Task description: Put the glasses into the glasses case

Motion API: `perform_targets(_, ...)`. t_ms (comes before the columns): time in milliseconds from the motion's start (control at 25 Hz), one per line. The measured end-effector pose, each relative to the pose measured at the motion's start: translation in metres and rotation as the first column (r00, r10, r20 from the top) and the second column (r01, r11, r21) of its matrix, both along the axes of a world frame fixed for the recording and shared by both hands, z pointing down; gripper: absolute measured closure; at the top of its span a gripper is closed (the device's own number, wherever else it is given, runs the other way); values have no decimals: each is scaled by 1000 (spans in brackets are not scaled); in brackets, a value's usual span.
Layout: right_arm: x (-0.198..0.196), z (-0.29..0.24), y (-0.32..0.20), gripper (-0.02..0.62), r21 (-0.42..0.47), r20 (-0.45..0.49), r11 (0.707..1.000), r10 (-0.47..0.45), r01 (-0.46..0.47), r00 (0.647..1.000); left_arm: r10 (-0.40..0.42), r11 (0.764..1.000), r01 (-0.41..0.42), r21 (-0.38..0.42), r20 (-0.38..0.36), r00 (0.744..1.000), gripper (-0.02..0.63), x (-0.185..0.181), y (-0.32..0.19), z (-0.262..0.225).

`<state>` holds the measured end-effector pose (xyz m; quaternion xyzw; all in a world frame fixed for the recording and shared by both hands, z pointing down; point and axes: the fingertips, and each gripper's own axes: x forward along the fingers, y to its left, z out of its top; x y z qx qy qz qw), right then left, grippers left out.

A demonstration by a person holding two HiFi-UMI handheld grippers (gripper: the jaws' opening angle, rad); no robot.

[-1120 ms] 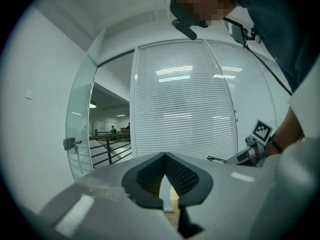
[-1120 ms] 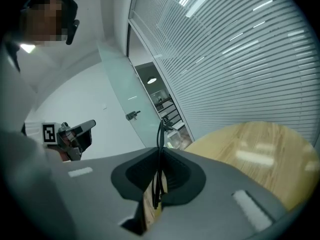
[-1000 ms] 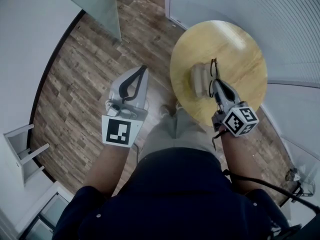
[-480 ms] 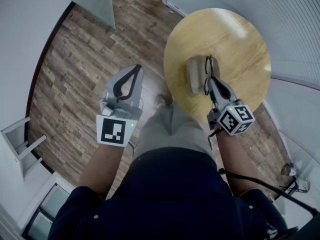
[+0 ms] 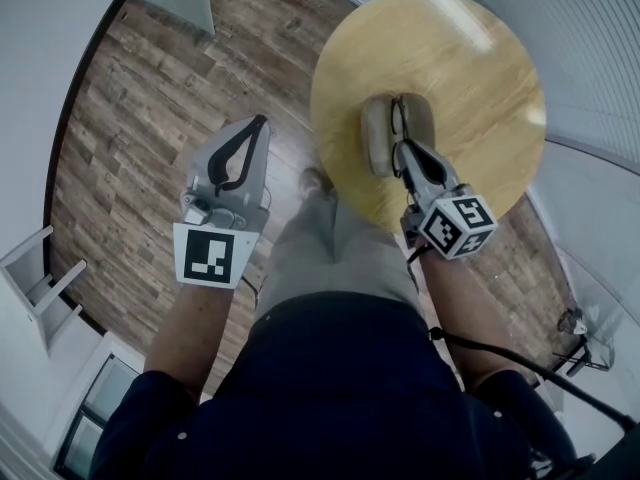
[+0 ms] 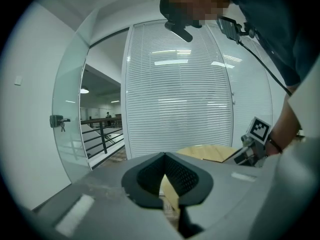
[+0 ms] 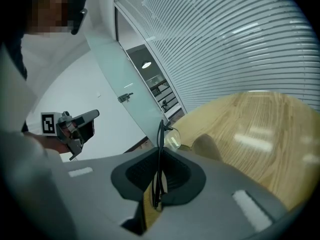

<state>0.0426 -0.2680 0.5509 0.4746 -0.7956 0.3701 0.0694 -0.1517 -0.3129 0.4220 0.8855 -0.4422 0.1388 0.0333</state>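
Note:
A beige glasses case (image 5: 378,138) lies near the middle of a round wooden table (image 5: 480,78). Thin black-framed glasses (image 5: 400,118) hang folded just over the case, their lens (image 7: 173,139) poking past the jaws. My right gripper (image 5: 401,150) is shut on the glasses' frame (image 7: 159,154), and the case (image 7: 210,146) shows as a beige lump just beyond it. My left gripper (image 5: 259,121) is off the table's left side, above the wooden floor. Its jaws (image 6: 164,156) meet at the tips with nothing between them.
The table's near edge (image 5: 340,193) stands against my legs, with a shoe (image 5: 313,180) on the plank floor. White walls with blinds curve behind the table (image 5: 600,48). A glass door (image 6: 67,124) is to the left, and a white frame (image 5: 40,278) stands at the lower left.
Both grippers have sunk. The right one has brought the glasses from the case's right side to just over the case. The left gripper stays shut and empty.

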Motion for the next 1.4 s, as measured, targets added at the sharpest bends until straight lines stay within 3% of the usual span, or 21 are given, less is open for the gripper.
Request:
perform_targets(800,-3,52,-1,568,-77,-10,997,-23,22,1000,42,999,-42,-32,6,999,603,26,-12,45)
perform_targets(1400,-13,71,-2,567,-136,-23,991,-26,22,999,40,998,-40,-54,2,999,603,22,-20,57)
